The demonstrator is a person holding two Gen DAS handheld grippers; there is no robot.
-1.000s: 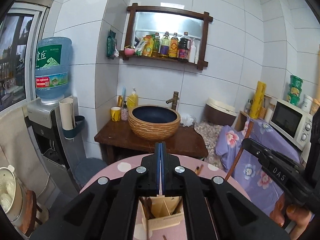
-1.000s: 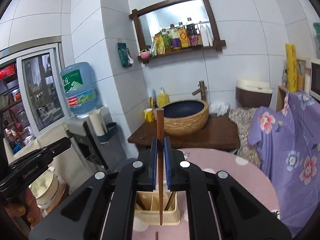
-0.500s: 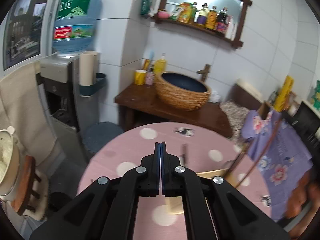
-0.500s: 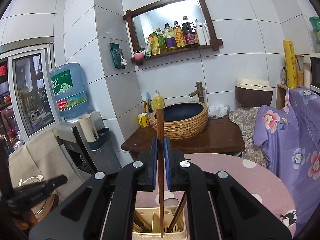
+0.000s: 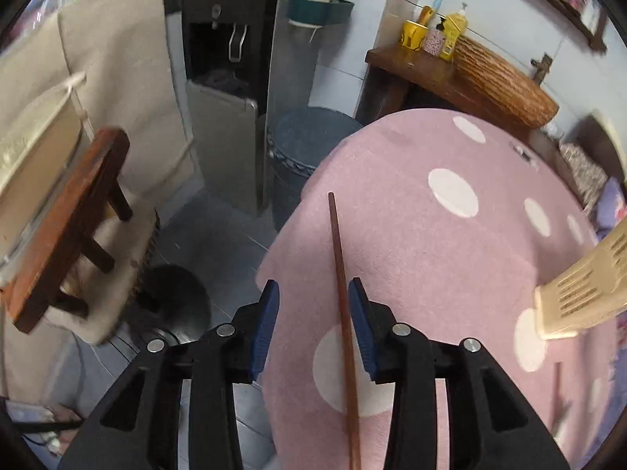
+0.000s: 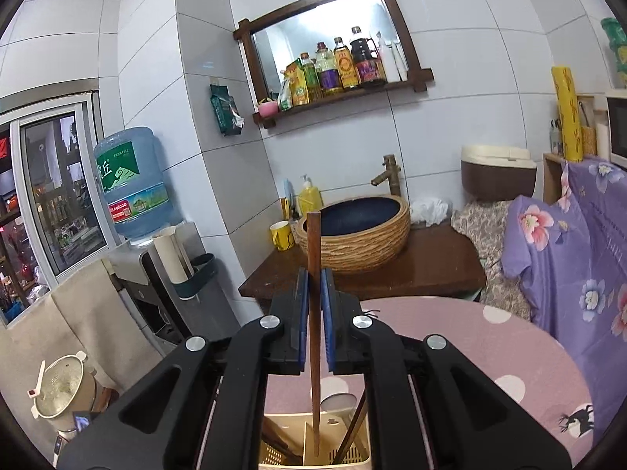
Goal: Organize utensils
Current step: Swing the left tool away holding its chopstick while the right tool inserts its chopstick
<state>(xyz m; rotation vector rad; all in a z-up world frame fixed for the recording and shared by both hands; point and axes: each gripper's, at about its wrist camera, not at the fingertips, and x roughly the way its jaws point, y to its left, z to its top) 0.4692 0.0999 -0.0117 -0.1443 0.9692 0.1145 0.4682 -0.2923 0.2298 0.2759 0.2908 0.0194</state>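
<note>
In the left wrist view my left gripper [image 5: 313,313] is open above the left edge of the pink dotted table [image 5: 431,235]. A brown chopstick [image 5: 341,293] lies on the cloth between the jaws, close to the right one. The cream slotted utensil holder [image 5: 584,290] stands at the right. In the right wrist view my right gripper [image 6: 312,293] is shut on another brown chopstick [image 6: 313,250], held upright with its lower end inside the utensil holder [image 6: 352,458], which holds other utensils.
A wooden stool [image 5: 66,231] and a dark bin [image 5: 309,145] stand on the floor left of the table. A wicker basin [image 6: 352,231] sits on a wooden stand behind the table. A water dispenser [image 6: 133,184] stands at the left.
My left gripper has swung down and left toward the table edge and has opened over a chopstick. My right gripper has lowered its chopstick into the holder.
</note>
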